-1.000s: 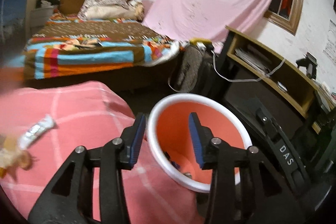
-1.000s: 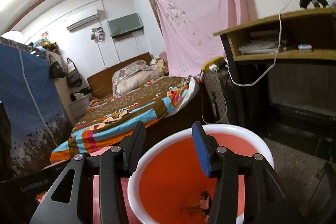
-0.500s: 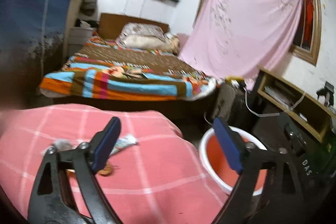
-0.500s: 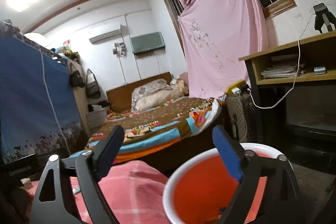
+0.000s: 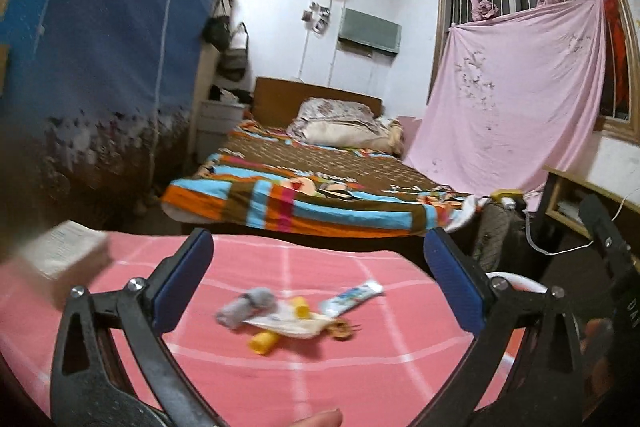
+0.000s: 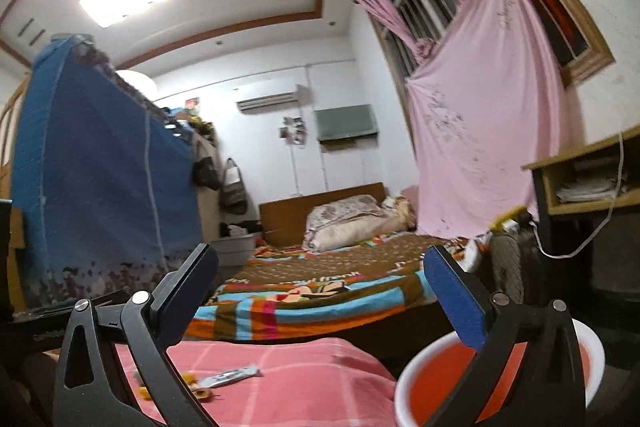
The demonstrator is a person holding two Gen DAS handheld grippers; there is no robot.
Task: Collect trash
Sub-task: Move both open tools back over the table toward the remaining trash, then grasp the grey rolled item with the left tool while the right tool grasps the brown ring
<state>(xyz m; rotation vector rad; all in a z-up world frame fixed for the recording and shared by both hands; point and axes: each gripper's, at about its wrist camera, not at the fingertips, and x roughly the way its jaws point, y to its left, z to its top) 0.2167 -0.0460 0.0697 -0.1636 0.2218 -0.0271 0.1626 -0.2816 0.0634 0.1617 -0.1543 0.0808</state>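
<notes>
Lying ahead of open tool point(image 5: 318, 281): wrapper point(image 5: 350, 297)

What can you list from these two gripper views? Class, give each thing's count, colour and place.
Checked pink cloth: one, pink with white lines, foreground surface.
Small trash pieces: several, grey, yellow, white and brown, mid-cloth.
Round plastic bin: one, white rim, orange inside, right of the cloth.
Striped bedspread: one, multicoloured, on the bed behind.
Pink sheet: one, hung over the window.
Wooden shelf unit: one, brown, right wall.
Left gripper: one, black with blue pads, open, empty.
Right gripper: same, open, empty.
</notes>
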